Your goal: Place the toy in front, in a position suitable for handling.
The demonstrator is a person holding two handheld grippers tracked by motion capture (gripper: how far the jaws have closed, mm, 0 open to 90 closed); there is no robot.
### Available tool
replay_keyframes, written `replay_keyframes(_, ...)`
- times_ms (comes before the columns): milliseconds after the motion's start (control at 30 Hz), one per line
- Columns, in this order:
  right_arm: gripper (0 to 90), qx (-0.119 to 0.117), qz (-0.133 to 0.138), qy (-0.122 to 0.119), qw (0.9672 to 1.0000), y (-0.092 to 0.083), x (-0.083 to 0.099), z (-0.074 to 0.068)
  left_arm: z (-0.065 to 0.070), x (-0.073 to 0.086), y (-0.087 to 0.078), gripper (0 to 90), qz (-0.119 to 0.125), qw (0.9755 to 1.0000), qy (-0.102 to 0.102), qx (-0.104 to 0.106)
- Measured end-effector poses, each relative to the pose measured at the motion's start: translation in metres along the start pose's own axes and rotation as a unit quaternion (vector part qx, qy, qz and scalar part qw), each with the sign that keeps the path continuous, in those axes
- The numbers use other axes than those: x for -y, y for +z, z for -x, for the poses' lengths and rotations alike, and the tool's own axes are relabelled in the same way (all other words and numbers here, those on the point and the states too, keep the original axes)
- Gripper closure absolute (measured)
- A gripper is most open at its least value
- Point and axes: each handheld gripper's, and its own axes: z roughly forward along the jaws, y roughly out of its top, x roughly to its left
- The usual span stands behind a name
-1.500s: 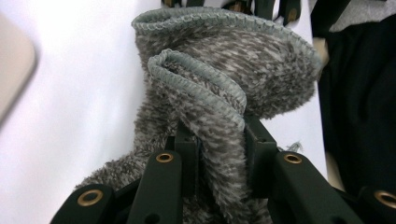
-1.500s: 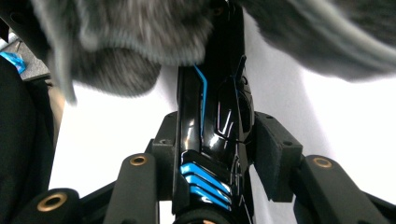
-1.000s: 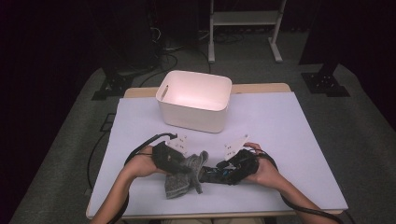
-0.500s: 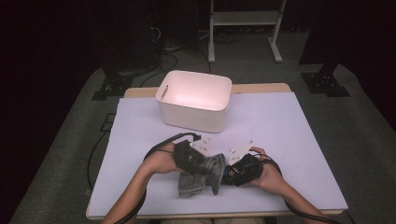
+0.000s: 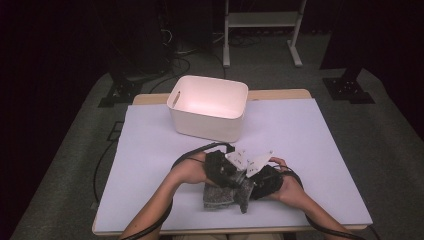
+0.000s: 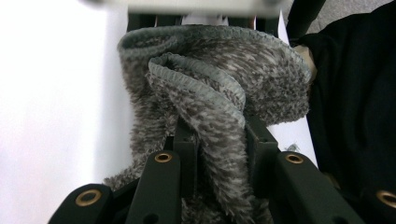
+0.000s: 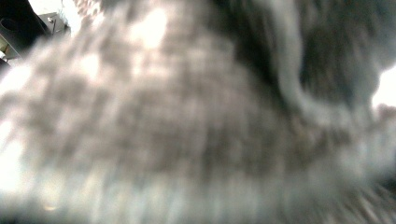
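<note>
A: What are the two tools doing?

B: The left gripper [image 5: 231, 176] has its jaws clamped on a fold of the grey fleecy cloth [image 5: 222, 196]; in the left gripper view the fabric [image 6: 219, 107] bunches up between the two black jaws and curls over them. The right gripper [image 5: 254, 184] sits tight against it from the other side. Its jaws have just been closing, but its own view is a blur of grey pile [image 7: 187, 121] pressed to the lens, so I cannot tell whether they pinch the cloth.

A: And where is the cloth?

B: Near the front edge of the table, partly lifted, with the rest lying crumpled on the surface below the grippers.

A: Anything nearby, anything in the way?

B: A white bin [image 5: 209, 107] stands farther back, well apart from the hands. Black cables [image 5: 187, 156] loop from the grippers across the cover.

A: The surface and the room?

B: A pale lilac sheet [image 5: 320, 140] covers a wooden table [image 5: 280, 94]. Grey carpet [image 5: 390, 125] surrounds it; a white metal frame [image 5: 260, 20] stands behind, against darkness.
</note>
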Motion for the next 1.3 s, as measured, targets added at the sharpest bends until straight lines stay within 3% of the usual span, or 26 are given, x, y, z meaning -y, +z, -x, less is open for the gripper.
replay_keyframes(133, 57.7, 0.001, -0.004, -0.003, 1.0000, -0.001, -0.001, -0.001, 0.000, 0.017, -0.010, 71.0, 0.008, 0.9998, -0.013, -0.010)
replay_keyframes(300, 61.8, -0.006, -0.005, 0.008, 0.9999, -0.006, 0.003, 0.002, 0.003, 0.047, -0.025, 71.1, 0.031, 0.9982, -0.048, -0.020)
replay_keyframes(700, 61.4, -0.015, -0.008, 0.019, 0.9997, -0.008, 0.004, 0.004, 0.009, 0.091, -0.039, 71.0, 0.039, 0.9937, -0.097, -0.041)
replay_keyframes(800, 53.2, -0.023, 0.006, 0.032, 0.9992, -0.011, 0.001, 0.007, 0.010, 0.095, -0.036, 71.0, 0.041, 0.9934, -0.101, -0.037)
replay_keyframes(900, 50.5, -0.026, 0.004, 0.026, 0.9993, -0.011, -0.006, 0.006, 0.010, 0.095, -0.032, 71.0, 0.047, 0.9932, -0.101, -0.032)
replay_keyframes(1100, 48.6, -0.013, -0.036, -0.005, 0.9992, 0.000, -0.026, 0.000, 0.008, 0.093, -0.024, 71.0, 0.052, 0.9935, -0.099, -0.022)
replay_keyframes(1300, 50.5, -0.015, -0.073, -0.025, 0.9969, 0.015, -0.045, 0.001, 0.007, 0.095, -0.023, 71.1, 0.061, 0.9925, -0.104, -0.019)
